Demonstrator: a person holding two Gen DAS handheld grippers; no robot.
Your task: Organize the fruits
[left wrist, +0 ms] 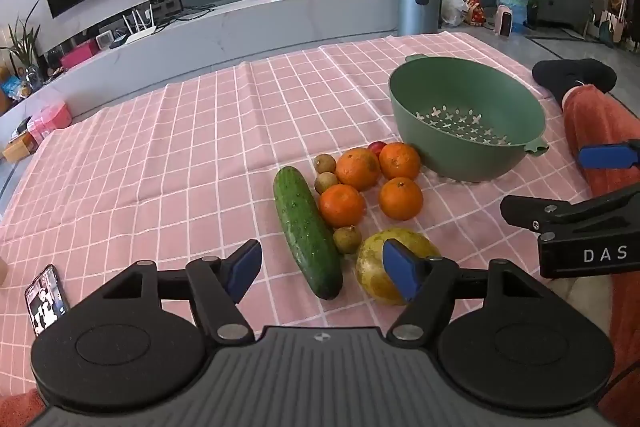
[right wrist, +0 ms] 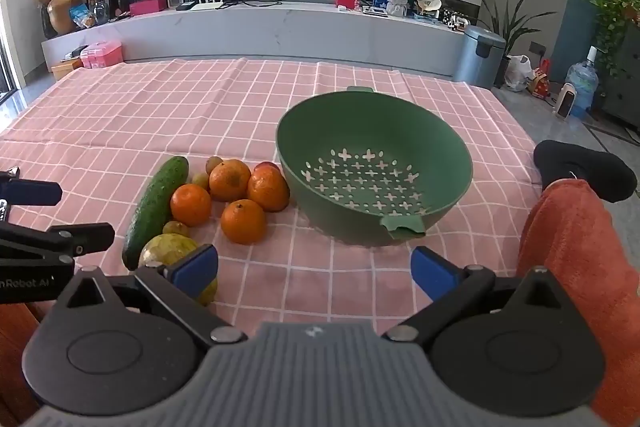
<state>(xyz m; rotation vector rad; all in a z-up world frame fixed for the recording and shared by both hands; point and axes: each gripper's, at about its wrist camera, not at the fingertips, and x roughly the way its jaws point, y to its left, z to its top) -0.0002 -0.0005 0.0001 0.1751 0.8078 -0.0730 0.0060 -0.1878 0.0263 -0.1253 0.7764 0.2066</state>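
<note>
Lying w/ long axis front-to-back, cucumber (left wrist: 307, 233), both grippers' jaws released, nothing held.

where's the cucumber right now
The cucumber lies on the pink checked cloth at the fruit pile's left edge, beside the oranges, in both wrist views.

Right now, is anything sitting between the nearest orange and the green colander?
Nothing visible. The nearest orange sits on bare checked cloth, with an open gap to the empty green colander on its right. The other oranges lie behind it, not in the path.
</note>
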